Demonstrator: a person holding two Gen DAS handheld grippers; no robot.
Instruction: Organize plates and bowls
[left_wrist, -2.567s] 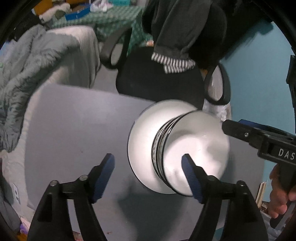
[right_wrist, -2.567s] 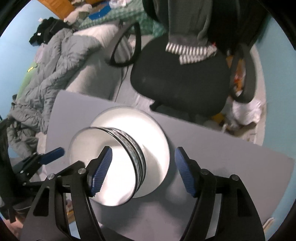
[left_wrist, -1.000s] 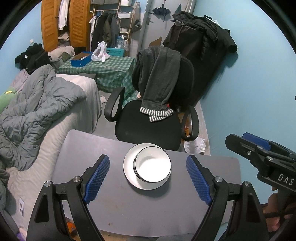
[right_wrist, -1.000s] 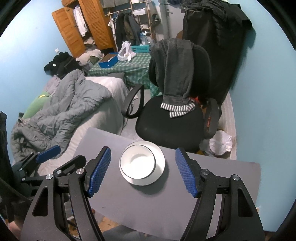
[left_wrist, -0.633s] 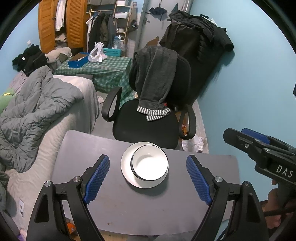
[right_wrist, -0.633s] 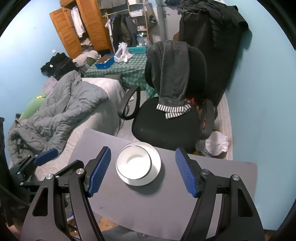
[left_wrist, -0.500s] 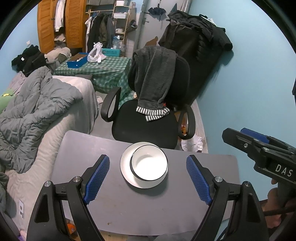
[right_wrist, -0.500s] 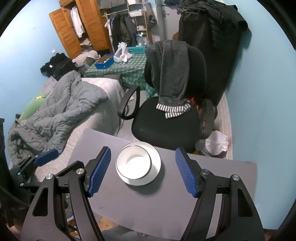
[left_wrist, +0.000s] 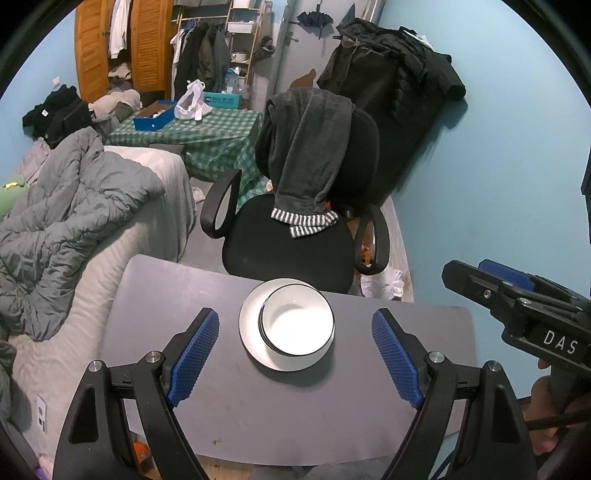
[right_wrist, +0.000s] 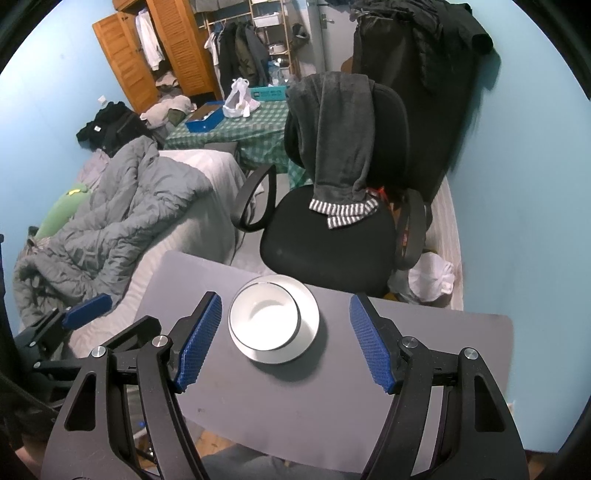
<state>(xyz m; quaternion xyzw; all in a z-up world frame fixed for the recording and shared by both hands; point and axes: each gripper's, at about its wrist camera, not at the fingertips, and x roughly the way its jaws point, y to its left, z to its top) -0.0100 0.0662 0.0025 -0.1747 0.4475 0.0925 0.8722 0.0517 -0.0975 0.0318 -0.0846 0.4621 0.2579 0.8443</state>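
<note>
A stack of white bowls with dark rims (left_wrist: 295, 325) sits on a white plate (left_wrist: 249, 328) near the far edge of a small grey table (left_wrist: 184, 295). It also shows in the right wrist view, bowls (right_wrist: 264, 317) on the plate (right_wrist: 308, 332). My left gripper (left_wrist: 295, 354) is open and empty, held high above the table on the near side of the stack. My right gripper (right_wrist: 286, 338) is open and empty too, also high above the table. The right gripper shows at the right edge of the left wrist view (left_wrist: 517, 295).
A black office chair (left_wrist: 295, 240) with a grey garment over its back stands just behind the table. A bed with a grey duvet (left_wrist: 66, 221) lies to the left. A blue wall (left_wrist: 498, 166) is on the right.
Both grippers have pulled up and back from the bowls, which were close and large 2.6 s ago. Over the last second the views have drifted only slightly; the stack has not moved.
</note>
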